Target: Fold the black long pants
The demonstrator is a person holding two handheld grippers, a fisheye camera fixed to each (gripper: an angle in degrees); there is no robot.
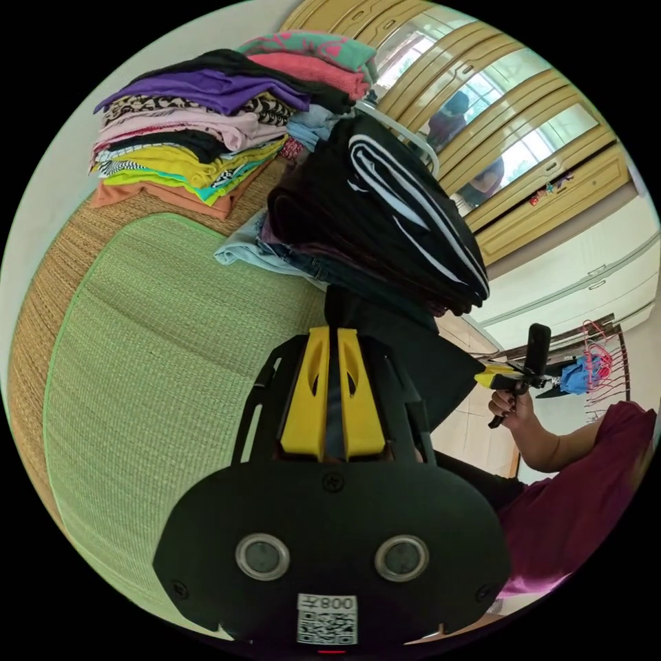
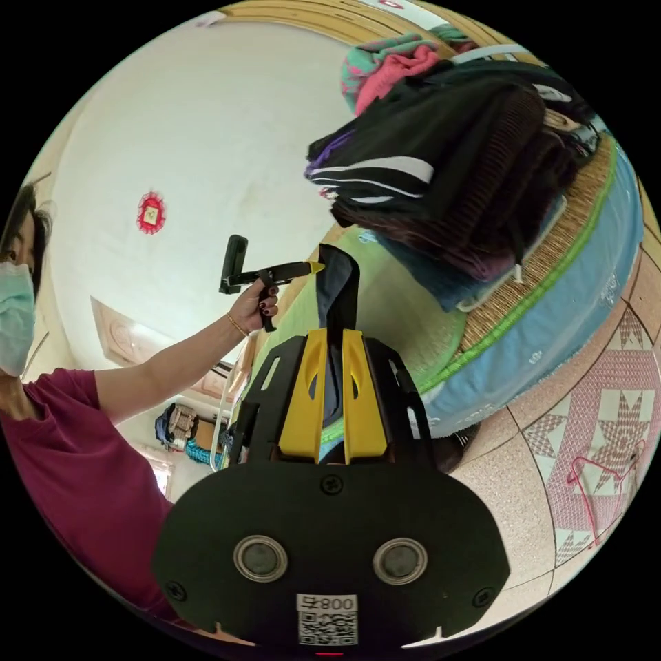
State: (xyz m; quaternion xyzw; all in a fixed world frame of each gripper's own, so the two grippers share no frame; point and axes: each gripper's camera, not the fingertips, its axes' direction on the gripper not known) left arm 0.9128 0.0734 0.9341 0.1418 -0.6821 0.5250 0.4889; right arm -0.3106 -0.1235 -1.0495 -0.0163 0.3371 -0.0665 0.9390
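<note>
Both grippers have the black pants pinched and lifted off the mat. In the left gripper view the left gripper (image 1: 332,385) has its yellow jaws closed tight on a strip of the dark cloth, and the pants (image 1: 427,358) spread away from it in a taut sheet toward the right gripper (image 1: 497,377), held in the person's hand (image 1: 513,406) off the mat's edge, its yellow tip touching the far corner of the cloth. So the cloth's long run goes from one gripper to the other, roughly across the mat's near edge rather than along it.

In the right gripper view the right gripper (image 2: 333,385) is likewise clamped on a fold of the pants (image 2: 337,289), which rise from its jaws as a narrow dark band up to the left gripper (image 2: 303,268), gripped by the other hand (image 2: 256,297). The band stands clear above the green mat (image 2: 406,323).

Behind the pants, toward the mat's far edge, sits a pile of dark folded clothes (image 1: 406,213) with white stripes on top, denim under it. Further back, at the far corner, a taller stack of bright clothes (image 1: 193,131) rests on the straw mat (image 1: 48,289). I can see no basket or bin clearly; a pale rim behind the dark pile is too hidden to tell what it is
</note>
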